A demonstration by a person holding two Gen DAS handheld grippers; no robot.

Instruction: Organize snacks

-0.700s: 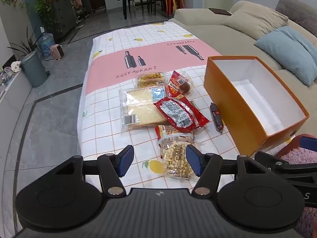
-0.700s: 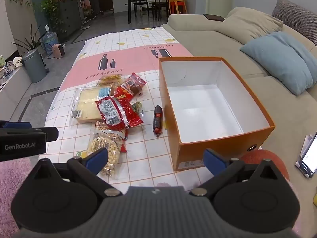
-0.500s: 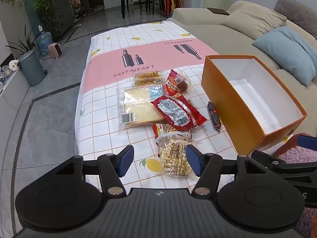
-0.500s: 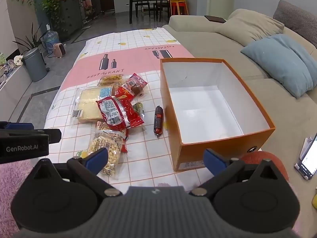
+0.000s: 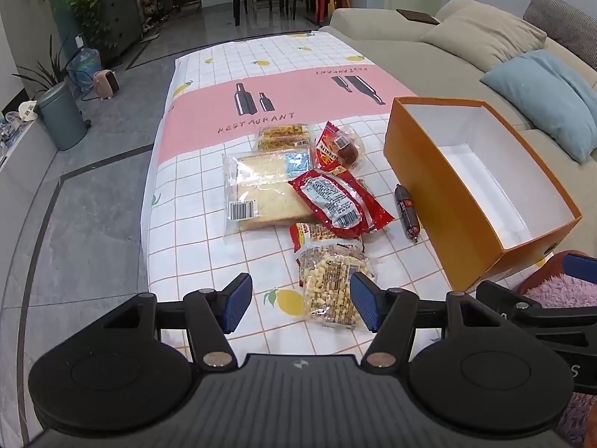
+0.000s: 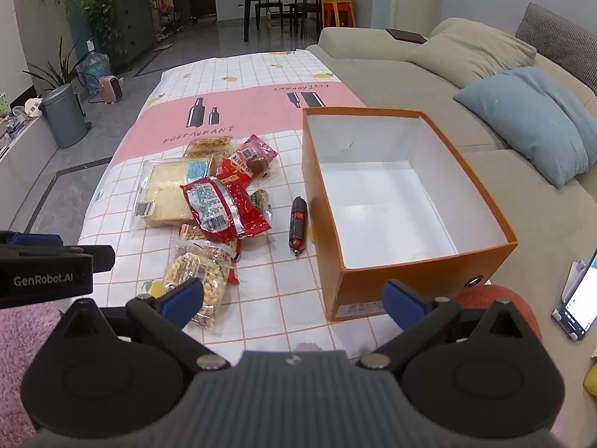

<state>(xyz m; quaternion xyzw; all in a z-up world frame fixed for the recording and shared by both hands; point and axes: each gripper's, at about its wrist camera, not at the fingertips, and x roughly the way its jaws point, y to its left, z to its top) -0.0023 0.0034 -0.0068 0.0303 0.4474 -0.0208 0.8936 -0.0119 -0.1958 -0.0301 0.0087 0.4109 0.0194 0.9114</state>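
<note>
Risk: nearest peanut bag [image 5: 332, 291] is slippery film with its far end tucked under other packs; a pinch there could slide off or drag the red pack [image 5: 337, 203] along. Sausage stick [image 6: 298, 220] lies just beside the empty orange box [image 6: 421, 283], on its left, so little clearance. Left gripper [image 5: 300, 300] wide open above the peanut bag, holding nothing. Right gripper [image 6: 294, 298] fully open, empty, near the box's near corner.

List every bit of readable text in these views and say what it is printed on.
"RESTAURANT": on the pink band of the tablecloth, and again upside down at its far side.
"GenRobot.AI": on the left hand-held gripper, seen from the right wrist view.
"S": on the right hand-held gripper, rest cut off.
Snack packets and the orange box label: print too small to read.
</note>
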